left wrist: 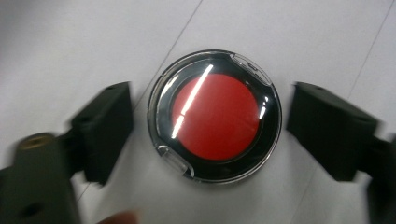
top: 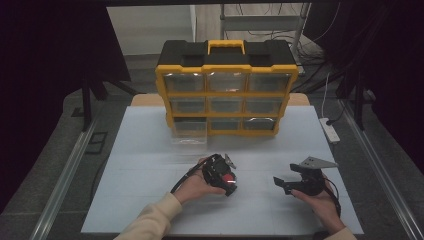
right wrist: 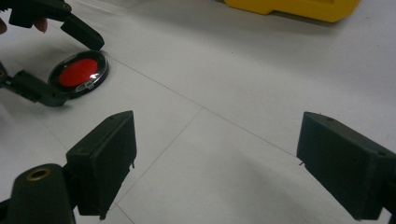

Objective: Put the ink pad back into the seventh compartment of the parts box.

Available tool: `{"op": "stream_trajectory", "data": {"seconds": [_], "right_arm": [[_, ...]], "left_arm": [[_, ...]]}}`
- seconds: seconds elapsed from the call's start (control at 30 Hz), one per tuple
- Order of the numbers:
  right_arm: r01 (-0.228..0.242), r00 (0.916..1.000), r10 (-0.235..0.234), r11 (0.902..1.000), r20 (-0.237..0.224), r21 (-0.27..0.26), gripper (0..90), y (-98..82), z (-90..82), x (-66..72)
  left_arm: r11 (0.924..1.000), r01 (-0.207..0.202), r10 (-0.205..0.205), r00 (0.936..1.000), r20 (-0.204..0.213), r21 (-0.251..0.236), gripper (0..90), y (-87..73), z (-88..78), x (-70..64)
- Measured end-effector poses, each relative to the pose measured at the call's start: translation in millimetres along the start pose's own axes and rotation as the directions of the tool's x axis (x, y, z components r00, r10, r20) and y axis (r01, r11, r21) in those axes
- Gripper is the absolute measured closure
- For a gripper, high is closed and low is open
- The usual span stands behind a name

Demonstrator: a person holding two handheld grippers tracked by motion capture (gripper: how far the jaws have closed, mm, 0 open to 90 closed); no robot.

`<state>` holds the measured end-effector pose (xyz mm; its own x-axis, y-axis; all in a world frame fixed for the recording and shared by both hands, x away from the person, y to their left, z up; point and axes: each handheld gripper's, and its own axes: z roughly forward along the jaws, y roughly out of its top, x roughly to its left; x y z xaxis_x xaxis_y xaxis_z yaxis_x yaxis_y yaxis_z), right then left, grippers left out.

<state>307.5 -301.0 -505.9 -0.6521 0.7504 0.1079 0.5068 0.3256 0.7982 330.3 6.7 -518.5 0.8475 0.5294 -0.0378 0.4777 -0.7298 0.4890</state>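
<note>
Left gripper (left wrist: 210,126): jaws spread, unclenched; compact (left wrist: 215,115) lies between them, gaps either side.
Right gripper (right wrist: 215,163): jaws released, only mat (right wrist: 243,93) between.
High view: cabinet (top: 226,90) beyond both.

Left tool (top: 231,186) over red disc (top: 228,178)

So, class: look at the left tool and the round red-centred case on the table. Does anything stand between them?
Nothing visible does. In the left gripper view the round case lies flat on the white table, between the jaws of the left tool, with bare table in the gap on each side.
</note>
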Motion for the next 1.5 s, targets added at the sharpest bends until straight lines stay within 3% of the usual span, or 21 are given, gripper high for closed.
{"op": "stream_trajectory", "data": {"seconds": [0.07, 0.37, 1.03, 1.37, 1.5], "right_arm": [[-0.001, 1.0000, 0.001, 1.0000, 0.001, -0.001, 12.3, 0.0, 0.0, 0.1], [-0.001, 1.0000, 0.001, 1.0000, 0.001, -0.002, 12.4, 0.1, -0.2, -0.1], [-0.002, 1.0000, 0.002, 1.0000, 0.000, -0.003, 12.4, 0.2, -0.4, -0.2], [-0.003, 1.0000, 0.003, 1.0000, -0.002, -0.003, 12.4, 0.2, -0.4, -0.3], [-0.005, 1.0000, 0.005, 1.0000, -0.002, -0.005, 12.4, 0.2, -0.2, -0.5]], "left_arm": [[1.0000, -0.001, 0.001, 1.0000, 0.001, -0.003, 29.9, -0.6, -1.3, 1.1], [1.0000, 0.004, -0.004, 1.0000, -0.001, -0.004, 30.2, -0.1, -2.5, 1.0], [0.9941, 0.018, -0.018, 0.9998, 0.007, -0.107, 30.2, 3.2, -37.6, 4.5], [0.9843, 0.028, -0.030, 0.9995, -0.006, -0.174, 30.2, 3.9, -64.0, 9.0], [0.9759, 0.034, -0.037, 0.9993, -0.010, -0.215, 30.2, 3.6, -76.9, 10.2]]}}
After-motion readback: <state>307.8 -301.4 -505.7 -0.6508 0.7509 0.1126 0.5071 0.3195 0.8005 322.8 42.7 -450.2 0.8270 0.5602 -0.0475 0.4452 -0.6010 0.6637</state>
